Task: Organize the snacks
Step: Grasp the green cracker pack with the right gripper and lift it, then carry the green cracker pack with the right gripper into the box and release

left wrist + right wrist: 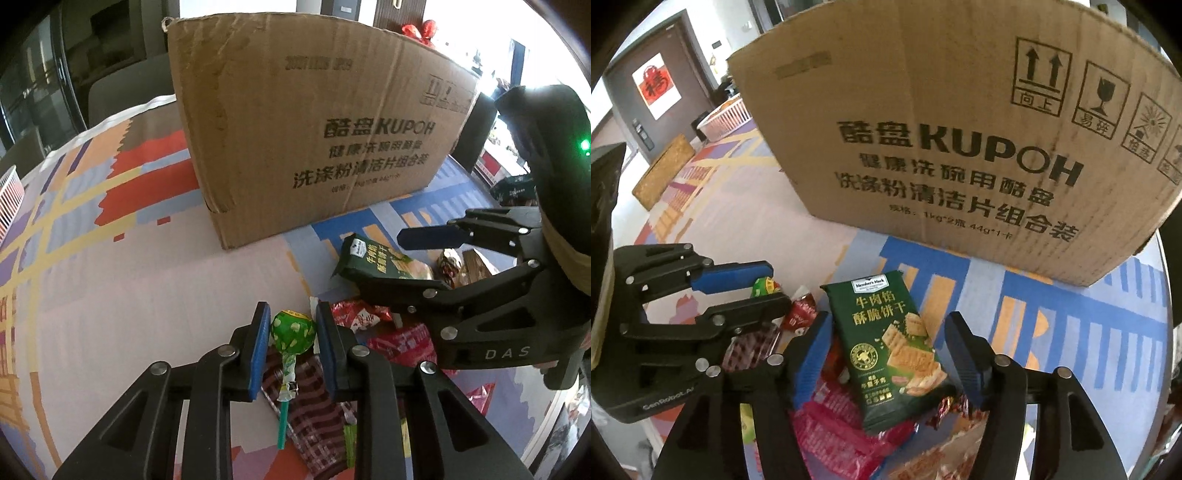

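Jaws of the left gripper (290, 347) clamping the light, brittle green foil-wrapped lollipop (292, 331) at its head. Right gripper (886, 354) jaws standing apart, straddling the crushable green biscuit packet (886, 347); gripping its flat sides seeming safest.

Green biscuit packet (890, 350) between the right hand-held gripper's (890, 345) parted pads

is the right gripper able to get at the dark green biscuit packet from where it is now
Probably yes. The dark green biscuit packet already lies between the right gripper's open blue-padded fingers, on top of the red snack wrappers. Nothing covers it, and the left gripper sits off to the side.
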Demonstrator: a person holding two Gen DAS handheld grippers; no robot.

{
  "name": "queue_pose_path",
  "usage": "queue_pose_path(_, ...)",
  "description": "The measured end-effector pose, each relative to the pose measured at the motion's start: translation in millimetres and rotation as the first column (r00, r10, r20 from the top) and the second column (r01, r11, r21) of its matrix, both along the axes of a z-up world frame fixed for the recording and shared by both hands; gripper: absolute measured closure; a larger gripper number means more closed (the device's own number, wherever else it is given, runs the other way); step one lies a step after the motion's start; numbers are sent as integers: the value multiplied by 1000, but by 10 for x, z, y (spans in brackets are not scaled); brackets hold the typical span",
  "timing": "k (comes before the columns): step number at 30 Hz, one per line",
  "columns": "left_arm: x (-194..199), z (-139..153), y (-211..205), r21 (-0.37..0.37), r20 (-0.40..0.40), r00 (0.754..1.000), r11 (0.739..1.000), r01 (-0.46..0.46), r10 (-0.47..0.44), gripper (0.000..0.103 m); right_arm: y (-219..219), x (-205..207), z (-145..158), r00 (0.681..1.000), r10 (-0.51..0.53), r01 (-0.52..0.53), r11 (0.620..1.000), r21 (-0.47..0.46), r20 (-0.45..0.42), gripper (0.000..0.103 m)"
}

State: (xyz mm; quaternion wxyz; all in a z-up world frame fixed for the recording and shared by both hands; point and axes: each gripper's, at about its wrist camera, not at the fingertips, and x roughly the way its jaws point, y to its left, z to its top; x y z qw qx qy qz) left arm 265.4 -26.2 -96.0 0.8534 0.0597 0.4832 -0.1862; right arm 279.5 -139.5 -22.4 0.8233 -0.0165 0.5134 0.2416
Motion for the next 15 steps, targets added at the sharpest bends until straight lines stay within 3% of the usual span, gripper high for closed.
queue_pose_path(6, 59, 2, -2, -5, -4, 1000, 1000, -9, 9, 77, -62, 129, -59, 998, -35, 37, 998, 45, -46, 41)
queue_pose_path(10, 52, -24, 13, 2, -7, 1000, 1000, -12, 12, 77, 50, 102, -61, 1000, -12, 12, 999, -52, -4, 55)
queue_pose_path(15, 45, -18, 60, -10, -13, 999, 999, -34, 34, 77, 155, 29, -62, 1000, 0, 3, 994, -110, 30, 57)
